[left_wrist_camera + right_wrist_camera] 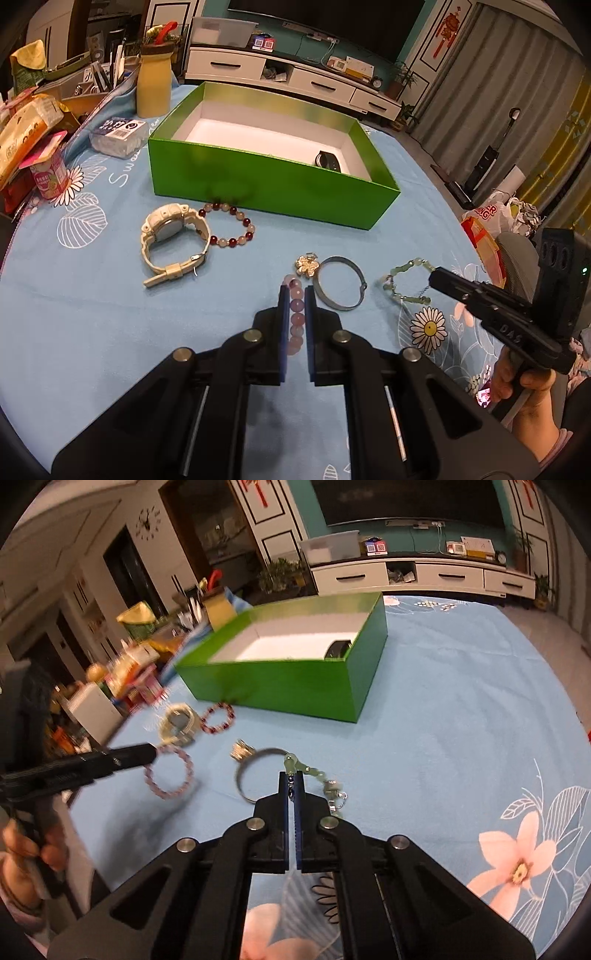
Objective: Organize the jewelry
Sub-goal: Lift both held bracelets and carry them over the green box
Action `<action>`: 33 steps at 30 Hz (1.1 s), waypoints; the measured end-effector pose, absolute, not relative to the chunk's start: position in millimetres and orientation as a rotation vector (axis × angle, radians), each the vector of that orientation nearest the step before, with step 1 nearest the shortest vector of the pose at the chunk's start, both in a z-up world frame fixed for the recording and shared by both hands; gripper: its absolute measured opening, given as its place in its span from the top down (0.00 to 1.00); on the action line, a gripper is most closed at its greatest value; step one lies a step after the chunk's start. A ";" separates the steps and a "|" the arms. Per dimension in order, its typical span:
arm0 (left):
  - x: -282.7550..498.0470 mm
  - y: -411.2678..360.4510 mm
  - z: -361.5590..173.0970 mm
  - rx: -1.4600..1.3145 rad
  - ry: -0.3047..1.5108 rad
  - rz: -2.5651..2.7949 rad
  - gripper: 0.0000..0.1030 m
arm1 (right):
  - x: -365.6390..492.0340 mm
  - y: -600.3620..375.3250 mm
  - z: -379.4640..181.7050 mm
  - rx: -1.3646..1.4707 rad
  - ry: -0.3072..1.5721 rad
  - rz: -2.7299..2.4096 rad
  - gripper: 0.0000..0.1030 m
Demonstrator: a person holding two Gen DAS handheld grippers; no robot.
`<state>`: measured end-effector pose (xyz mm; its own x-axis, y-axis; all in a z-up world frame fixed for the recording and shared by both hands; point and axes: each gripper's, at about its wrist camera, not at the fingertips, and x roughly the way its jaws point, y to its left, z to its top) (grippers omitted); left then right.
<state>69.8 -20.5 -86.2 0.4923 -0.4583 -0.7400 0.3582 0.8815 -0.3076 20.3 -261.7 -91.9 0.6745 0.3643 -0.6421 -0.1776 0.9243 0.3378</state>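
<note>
My left gripper is shut on a pink and purple bead bracelet; the bracelet hangs from that gripper in the right wrist view. My right gripper is shut on a pale green bead bracelet, which also shows in the left wrist view. An open green box holds a black watch. On the blue cloth lie a cream watch, a red and white bead bracelet, a silver bangle and a gold flower brooch.
Snack packets, a pink cup, a yellow bottle and a clear plastic box crowd the table's left side. A bag sits off the right edge. A white TV cabinet stands behind.
</note>
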 end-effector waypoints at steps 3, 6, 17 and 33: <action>66.7 -21.6 -81.6 -0.108 0.918 -0.493 0.93 | 16.1 -262.0 -81.4 0.273 0.750 0.323 0.98; 64.9 -21.3 -78.0 -0.104 0.908 -0.490 0.93 | 12.0 -260.1 -72.3 0.269 0.730 0.332 0.98; 61.1 -20.4 -67.3 -0.108 0.888 -0.493 0.93 | 5.8 -259.2 -53.6 0.290 0.689 0.357 0.98; 68.8 -18.1 -56.6 -0.112 0.869 -0.480 0.93 | 8.7 -258.6 -37.4 0.277 0.646 0.367 0.98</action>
<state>68.8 -18.1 -56.6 0.5468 -0.4490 -0.7067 0.3593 0.8882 -0.2863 8.7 -258.6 -37.4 0.7382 0.4148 -0.5319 -0.2448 0.8996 0.3617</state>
